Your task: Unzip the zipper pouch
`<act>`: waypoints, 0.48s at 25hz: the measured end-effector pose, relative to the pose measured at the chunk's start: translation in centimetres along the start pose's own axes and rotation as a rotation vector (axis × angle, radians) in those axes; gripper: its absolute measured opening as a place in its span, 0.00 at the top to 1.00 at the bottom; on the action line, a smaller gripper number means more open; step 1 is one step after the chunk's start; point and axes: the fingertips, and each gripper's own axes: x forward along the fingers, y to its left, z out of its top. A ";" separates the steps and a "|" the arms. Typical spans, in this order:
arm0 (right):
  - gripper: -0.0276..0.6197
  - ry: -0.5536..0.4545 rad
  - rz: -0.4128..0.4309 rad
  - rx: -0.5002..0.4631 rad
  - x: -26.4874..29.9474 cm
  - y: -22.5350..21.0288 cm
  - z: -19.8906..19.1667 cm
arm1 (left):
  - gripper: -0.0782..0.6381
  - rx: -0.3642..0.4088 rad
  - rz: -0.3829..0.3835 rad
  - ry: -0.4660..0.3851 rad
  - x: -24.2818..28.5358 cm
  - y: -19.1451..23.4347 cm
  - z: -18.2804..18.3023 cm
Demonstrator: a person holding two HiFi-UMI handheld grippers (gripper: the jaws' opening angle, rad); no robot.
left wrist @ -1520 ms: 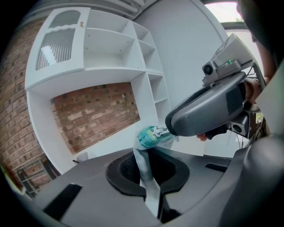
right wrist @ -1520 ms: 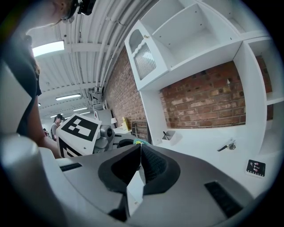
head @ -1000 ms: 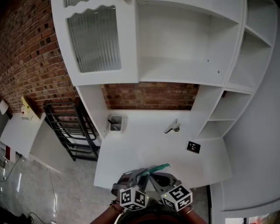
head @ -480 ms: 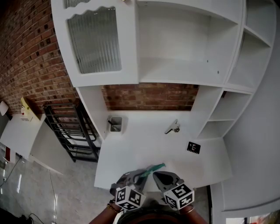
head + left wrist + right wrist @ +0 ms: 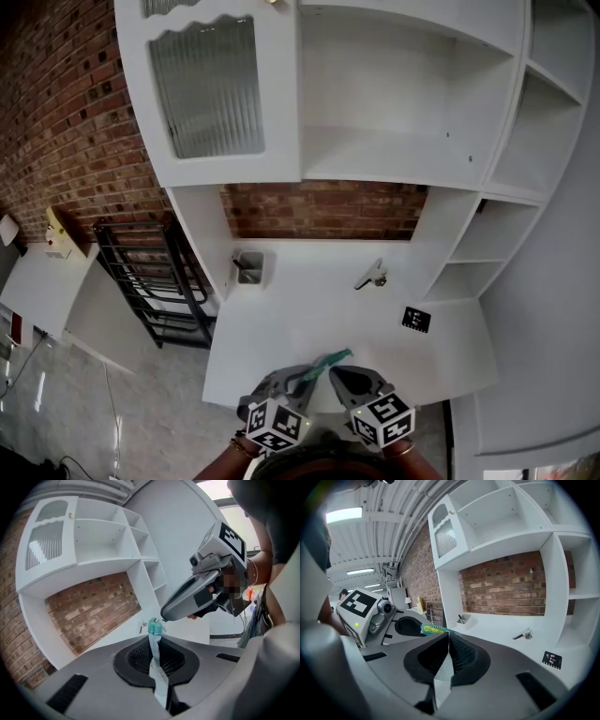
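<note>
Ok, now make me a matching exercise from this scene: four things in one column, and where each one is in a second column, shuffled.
Things
1. zipper pouch
2. black rack
3. small white holder
4. black marker card

Places
A. back left corner of the counter
B. clamped by the left gripper and the right gripper
C. off the counter, beside its left end
D. right side of the counter

Pairs: 1-B, 2-C, 3-A, 4-D
</note>
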 end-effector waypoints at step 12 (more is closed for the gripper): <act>0.95 -0.010 -0.053 0.070 -1.4 -2.2 -0.6 | 0.89 -0.019 -0.010 -0.022 -0.3 -0.6 1.0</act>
